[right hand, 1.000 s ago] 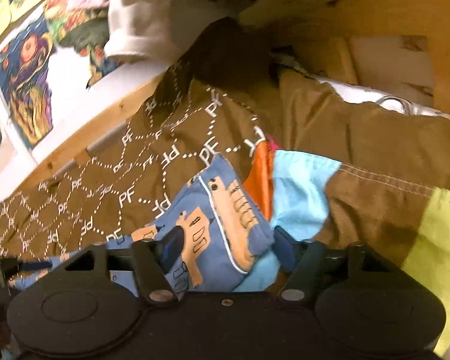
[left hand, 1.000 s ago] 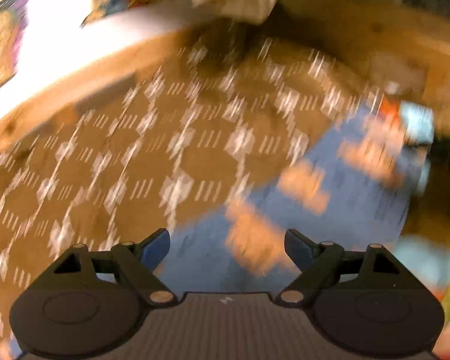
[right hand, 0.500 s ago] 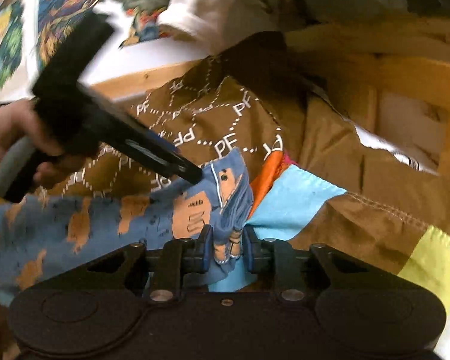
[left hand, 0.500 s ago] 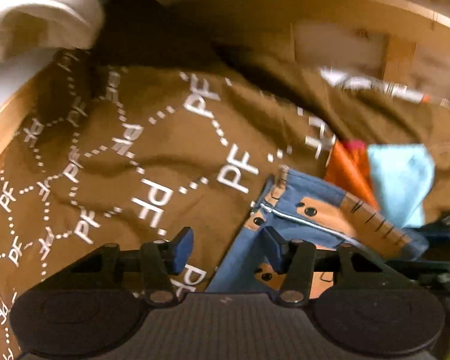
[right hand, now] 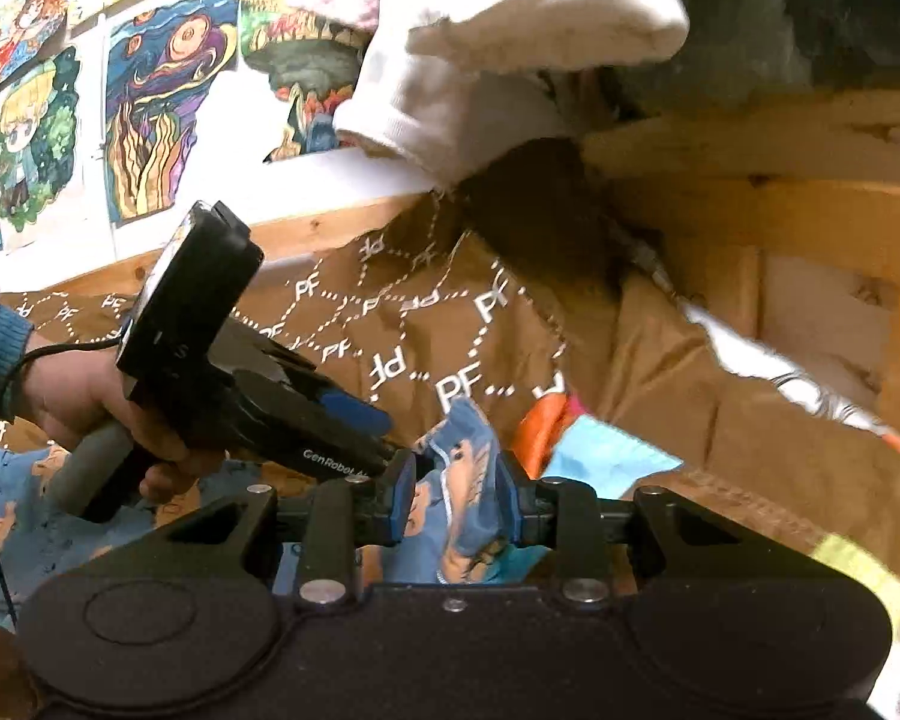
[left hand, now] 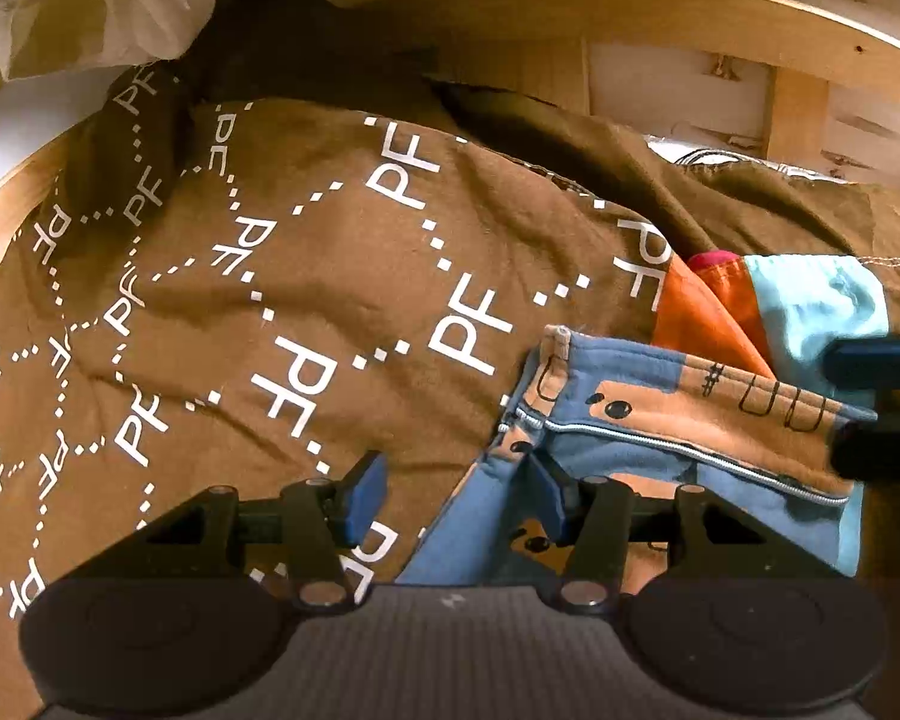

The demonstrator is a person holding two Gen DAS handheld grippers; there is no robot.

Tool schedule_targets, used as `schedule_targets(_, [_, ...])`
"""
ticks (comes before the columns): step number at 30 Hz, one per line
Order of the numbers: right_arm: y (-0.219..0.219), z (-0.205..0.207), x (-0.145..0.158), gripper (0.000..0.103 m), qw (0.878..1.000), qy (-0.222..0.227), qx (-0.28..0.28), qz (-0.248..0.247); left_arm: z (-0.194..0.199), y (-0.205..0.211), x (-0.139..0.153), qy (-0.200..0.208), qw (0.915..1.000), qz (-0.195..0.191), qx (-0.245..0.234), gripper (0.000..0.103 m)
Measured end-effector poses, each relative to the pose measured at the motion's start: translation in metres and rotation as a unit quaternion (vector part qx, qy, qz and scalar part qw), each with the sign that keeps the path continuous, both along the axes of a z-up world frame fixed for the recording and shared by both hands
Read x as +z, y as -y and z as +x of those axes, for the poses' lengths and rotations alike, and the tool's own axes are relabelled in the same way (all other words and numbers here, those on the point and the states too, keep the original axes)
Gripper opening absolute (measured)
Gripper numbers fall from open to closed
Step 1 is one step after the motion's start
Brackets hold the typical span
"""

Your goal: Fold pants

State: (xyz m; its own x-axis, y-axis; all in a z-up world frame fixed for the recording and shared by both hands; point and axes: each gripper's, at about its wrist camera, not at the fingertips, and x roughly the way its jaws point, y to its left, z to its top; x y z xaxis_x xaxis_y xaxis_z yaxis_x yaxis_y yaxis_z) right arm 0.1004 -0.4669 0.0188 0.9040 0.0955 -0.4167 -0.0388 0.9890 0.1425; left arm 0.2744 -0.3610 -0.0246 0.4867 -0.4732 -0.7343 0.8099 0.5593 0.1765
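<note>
The pants [left hand: 678, 438] are blue with orange animal prints and lie on a brown bedcover printed with white "PF" letters [left hand: 306, 276]. My left gripper [left hand: 456, 495] is open at the left end of the waistband, with the cloth edge next to its right finger. My right gripper [right hand: 456, 507] is shut on the other waistband corner [right hand: 468, 474], which bunches up between its blue pads. The left gripper [right hand: 354, 414] and the hand holding it show in the right wrist view, just left of that corner.
A wooden bed frame [left hand: 720, 18] runs along the back and left. White cloth [right hand: 510, 48] hangs over the rail. Coloured drawings [right hand: 150, 102] hang on the wall. Orange and light blue patches [left hand: 774, 306] of bedding lie behind the waistband.
My left gripper swung right to the waistband's left end and narrowed its opening. My right gripper closed on the waistband corner and holds it.
</note>
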Motion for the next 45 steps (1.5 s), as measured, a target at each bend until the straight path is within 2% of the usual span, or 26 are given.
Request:
schedule_targets(3, [0.006,0.010,-0.006,0.036,0.999,-0.029,-0.009,0.018,0.001,-0.003,-0.001,-0.001,1.0000,-0.004,-0.002,0.058])
schedule_targets(7, [0.022,0.014,-0.016,0.036,0.995,-0.067,-0.032,0.063,0.001,-0.005,0.001,0.001,1.0000,-0.007,-0.004,0.058])
schedule_targets(11, [0.020,0.013,-0.016,0.037,0.995,-0.067,-0.024,0.068,0.001,-0.003,0.000,0.001,1.0000,-0.005,-0.004,0.058])
schedule_targets(16, [0.009,0.012,-0.016,0.035,0.997,-0.066,0.002,0.051,0.001,-0.001,0.000,0.000,1.0000,-0.003,-0.002,0.058])
schedule_targets(22, [0.014,0.008,-0.014,0.034,0.996,-0.054,0.001,0.071,0.000,0.000,0.000,0.000,1.0000,-0.002,-0.001,0.058])
schedule_targets(28, [0.018,0.011,-0.019,0.032,0.994,-0.081,-0.014,0.078,0.000,0.000,-0.001,-0.001,1.0000,-0.002,-0.001,0.058])
schedule_targets(33, [0.020,0.010,-0.020,0.033,0.992,-0.078,-0.012,0.098,0.000,0.001,0.000,-0.002,1.0000,0.000,-0.001,0.058])
schedule_targets(36, [0.020,0.009,-0.020,0.026,0.991,-0.071,-0.007,0.110,0.002,0.003,0.002,-0.008,1.0000,0.004,0.002,0.058])
schedule_targets(37, [0.020,0.009,-0.020,0.019,0.992,-0.069,-0.007,0.110,0.004,0.003,0.004,-0.013,0.9999,0.006,0.005,0.058])
schedule_targets(41, [0.014,0.006,-0.016,0.013,0.995,-0.057,-0.008,0.083,0.009,0.003,0.017,-0.035,0.9991,0.015,0.022,0.059])
schedule_targets(43, [0.003,0.004,-0.014,0.013,0.998,-0.047,0.000,0.038,0.012,-0.006,0.027,-0.047,0.9981,-0.009,0.039,0.059])
schedule_targets(45, [-0.012,0.001,-0.012,0.013,0.999,-0.036,0.016,-0.015,0.015,-0.022,0.039,-0.084,0.9921,-0.049,0.079,0.059])
